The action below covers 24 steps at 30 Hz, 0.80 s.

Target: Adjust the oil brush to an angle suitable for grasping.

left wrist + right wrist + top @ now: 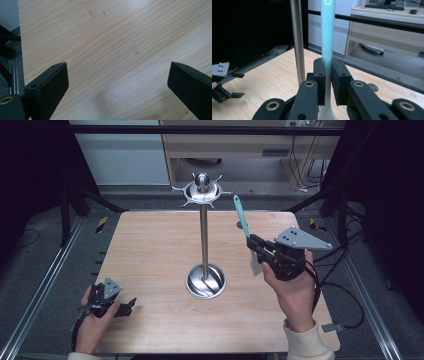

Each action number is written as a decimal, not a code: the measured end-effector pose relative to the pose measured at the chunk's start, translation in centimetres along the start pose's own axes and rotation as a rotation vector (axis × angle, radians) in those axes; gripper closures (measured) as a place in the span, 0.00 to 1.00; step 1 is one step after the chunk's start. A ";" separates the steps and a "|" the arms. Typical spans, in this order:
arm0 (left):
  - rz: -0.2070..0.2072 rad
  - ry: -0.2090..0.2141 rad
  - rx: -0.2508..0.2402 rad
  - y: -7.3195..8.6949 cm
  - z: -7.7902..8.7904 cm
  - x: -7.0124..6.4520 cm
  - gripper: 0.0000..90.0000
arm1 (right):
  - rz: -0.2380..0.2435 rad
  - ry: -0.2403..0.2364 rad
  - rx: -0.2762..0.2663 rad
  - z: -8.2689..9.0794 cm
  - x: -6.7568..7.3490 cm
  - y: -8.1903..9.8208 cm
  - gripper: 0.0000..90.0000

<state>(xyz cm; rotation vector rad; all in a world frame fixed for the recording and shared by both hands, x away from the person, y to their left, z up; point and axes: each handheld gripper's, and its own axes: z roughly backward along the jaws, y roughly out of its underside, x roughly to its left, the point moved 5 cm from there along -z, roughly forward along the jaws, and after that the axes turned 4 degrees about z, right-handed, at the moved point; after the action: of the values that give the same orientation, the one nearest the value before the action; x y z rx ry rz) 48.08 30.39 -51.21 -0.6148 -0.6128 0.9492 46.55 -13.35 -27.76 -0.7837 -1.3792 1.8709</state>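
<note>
Stand (204, 245) upright at centre of table (150, 245), its base on tabletop, hook ring at top. Right tongs (256, 245) right of stand's pole, above table, spatula (242, 216) upright between jaws, handle rising past them. Left tongs (127, 306) at near left corner of table, low over tabletop, well apart from stand. Desk (230, 145) beyond table's far edge.

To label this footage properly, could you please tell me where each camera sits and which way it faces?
High view: above the near table edge, facing forward and down; both hands and claws show.
Left gripper view: on the left claw, facing bare tabletop between wide jaws.
Right gripper view: on the right claw, facing a clamped teal spatula and the stand's pole.
Shared: high and right views show the pole and left claw.
</note>
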 end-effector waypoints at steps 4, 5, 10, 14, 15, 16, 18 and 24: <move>-0.001 0.000 0.001 0.0 0.0 0.0 0.03 | 0.012 -0.009 -0.007 0.1 0.4 -0.2 0.92; -0.001 0.000 0.001 0.0 0.0 0.0 0.03 | 0.014 -0.011 -0.008 0.1 0.5 -0.3 0.92; -0.001 0.000 0.000 0.0 0.0 0.0 0.03 | 0.019 -0.017 -0.013 0.1 0.7 -0.4 0.92; 0.000 0.000 0.000 0.0 0.0 0.0 0.03 | 0.020 -0.021 -0.016 0.3 1.0 -0.5 0.92; 0.000 0.000 -0.001 0.0 0.0 0.0 0.03 | 0.020 -0.023 -0.019 0.3 1.1 -0.5 0.92; 0.000 0.000 -0.001 0.0 0.0 0.0 0.03 | 0.024 -0.025 -0.019 0.4 1.3 -0.6 0.92; -0.001 0.000 -0.001 0.0 0.0 0.1 0.03 | 0.028 -0.028 -0.022 0.6 1.6 -0.7 0.92; 0.000 -0.001 -0.002 0.0 0.1 0.1 0.03 | 0.046 -0.036 -0.031 1.2 2.6 -1.0 0.92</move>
<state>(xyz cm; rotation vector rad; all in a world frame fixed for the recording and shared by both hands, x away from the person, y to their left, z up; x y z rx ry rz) 48.06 30.48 -51.13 -0.6165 -0.6145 0.9487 44.21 -11.73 -26.71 -0.8077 -1.4271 1.9115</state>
